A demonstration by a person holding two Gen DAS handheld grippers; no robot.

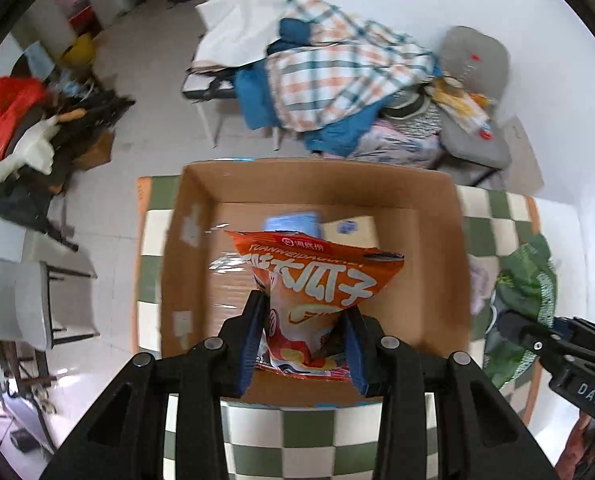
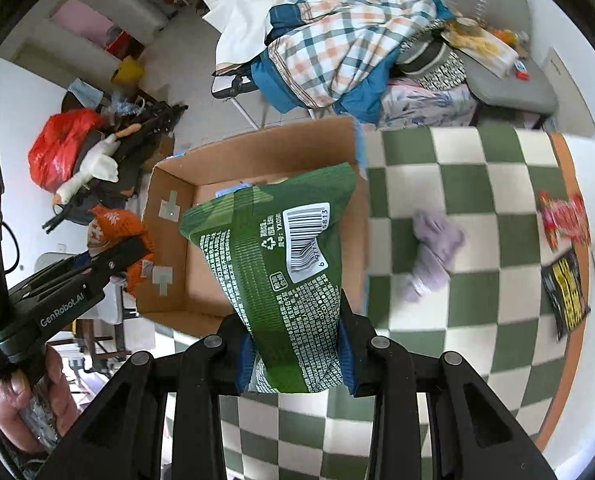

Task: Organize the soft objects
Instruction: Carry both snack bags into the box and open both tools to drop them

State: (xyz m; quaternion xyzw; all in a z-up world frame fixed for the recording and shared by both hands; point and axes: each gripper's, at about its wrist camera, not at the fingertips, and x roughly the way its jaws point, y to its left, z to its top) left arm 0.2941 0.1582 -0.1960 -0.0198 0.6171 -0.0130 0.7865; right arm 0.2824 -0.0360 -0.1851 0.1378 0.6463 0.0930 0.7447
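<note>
My left gripper (image 1: 305,312) is shut on an orange snack bag (image 1: 317,280) and holds it over the open cardboard box (image 1: 441,264). A blue pack (image 1: 293,222) and a pale pack (image 1: 351,228) lie at the box's far end. My right gripper (image 2: 293,320) is shut on a green snack bag (image 2: 273,256) and holds it above the box's right wall (image 2: 363,240). The green bag also shows in the left wrist view (image 1: 525,280), with the right gripper (image 1: 509,330) at the right edge. The left gripper (image 2: 109,258) and orange bag (image 2: 117,228) show at left in the right wrist view.
The box stands on a green-and-white checkered table (image 2: 477,184). A lilac cloth (image 2: 433,252), a red packet (image 2: 565,220) and a black-yellow packet (image 2: 567,292) lie on it to the right. Chairs piled with plaid clothes (image 1: 337,72) stand behind. Clutter with a red bag (image 1: 1,116) is left.
</note>
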